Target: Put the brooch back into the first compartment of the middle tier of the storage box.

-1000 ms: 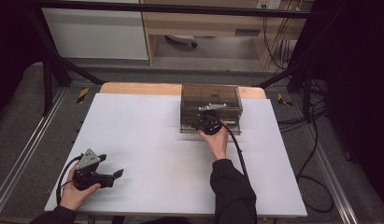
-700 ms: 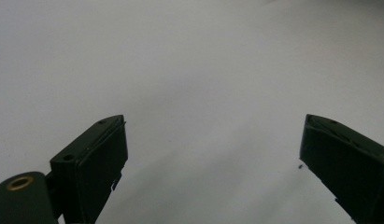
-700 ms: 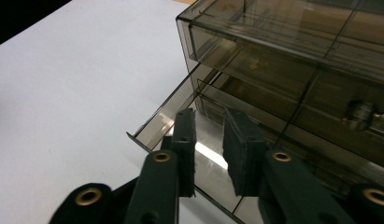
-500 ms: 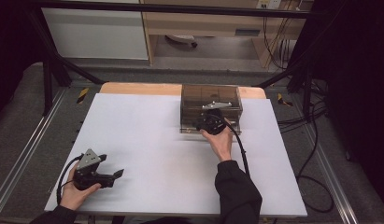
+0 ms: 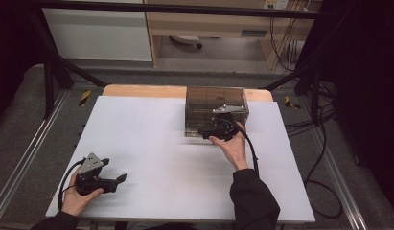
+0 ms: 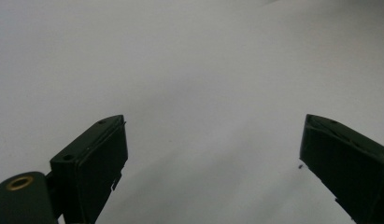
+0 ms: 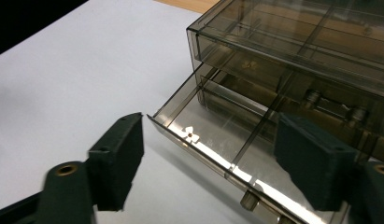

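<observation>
A smoky see-through drawer box [image 5: 216, 101] stands at the back of the white table [image 5: 151, 143]. Its lower drawer [image 7: 213, 140] is pulled partly out, with a small knob [image 7: 249, 200] on its front. My right gripper [image 5: 204, 130] hangs just before that drawer; its jaws have just been opening and now stand wide. In the right gripper view the gripper [image 7: 210, 128] has the drawer's front edge below the gap, and the pads touch nothing. My left gripper [image 5: 119, 179] rests near the front left, open; in the left gripper view the gripper [image 6: 213, 126] has bare table between its jaws.
A wooden strip [image 5: 142, 91] runs along the table's back edge behind the box. Metal rails [image 5: 22, 158] flank the table, and cables [image 5: 319, 158] lie on the floor to the right. Wide bare table lies between the two hands.
The right hand has lifted and drawn back a little from the drawer front. The left hand has stayed where it was.
</observation>
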`<state>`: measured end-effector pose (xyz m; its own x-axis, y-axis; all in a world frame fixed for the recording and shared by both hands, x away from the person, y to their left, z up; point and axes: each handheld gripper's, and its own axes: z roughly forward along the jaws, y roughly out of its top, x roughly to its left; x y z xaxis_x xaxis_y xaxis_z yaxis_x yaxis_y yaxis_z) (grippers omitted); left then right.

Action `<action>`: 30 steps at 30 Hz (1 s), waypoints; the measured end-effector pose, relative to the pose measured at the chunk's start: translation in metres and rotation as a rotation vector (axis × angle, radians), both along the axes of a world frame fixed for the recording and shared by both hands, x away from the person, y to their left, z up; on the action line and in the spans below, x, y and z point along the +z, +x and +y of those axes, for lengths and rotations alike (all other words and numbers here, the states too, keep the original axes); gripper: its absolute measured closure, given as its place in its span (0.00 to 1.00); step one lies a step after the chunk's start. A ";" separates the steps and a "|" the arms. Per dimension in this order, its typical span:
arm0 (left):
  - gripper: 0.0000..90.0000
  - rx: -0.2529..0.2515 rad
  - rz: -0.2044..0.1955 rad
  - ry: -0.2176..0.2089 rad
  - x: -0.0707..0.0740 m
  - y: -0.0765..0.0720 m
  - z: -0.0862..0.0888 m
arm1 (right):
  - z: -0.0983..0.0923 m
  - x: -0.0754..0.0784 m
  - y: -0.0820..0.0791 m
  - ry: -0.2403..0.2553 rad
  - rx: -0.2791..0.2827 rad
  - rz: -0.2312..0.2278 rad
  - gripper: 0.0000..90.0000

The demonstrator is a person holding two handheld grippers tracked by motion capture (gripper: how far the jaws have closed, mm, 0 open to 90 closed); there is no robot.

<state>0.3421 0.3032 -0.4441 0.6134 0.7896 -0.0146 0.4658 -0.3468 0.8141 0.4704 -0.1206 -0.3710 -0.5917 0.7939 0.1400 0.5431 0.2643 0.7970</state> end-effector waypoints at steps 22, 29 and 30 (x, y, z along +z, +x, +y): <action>0.08 0.001 0.002 0.001 0.000 0.000 0.000 | -0.042 -0.007 -0.038 -0.047 0.014 -0.006 0.03; 0.08 0.000 0.002 0.002 0.000 0.000 0.000 | -0.056 -0.013 -0.049 -0.029 0.043 -0.013 0.03; 0.08 0.000 0.002 0.002 0.000 0.000 0.000 | -0.058 -0.013 -0.051 -0.034 0.048 -0.011 0.03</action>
<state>0.3425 0.3028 -0.4442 0.6133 0.7897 -0.0143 0.4673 -0.3481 0.8127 0.4194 -0.1781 -0.3844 -0.6303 0.7689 0.1070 0.5206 0.3164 0.7930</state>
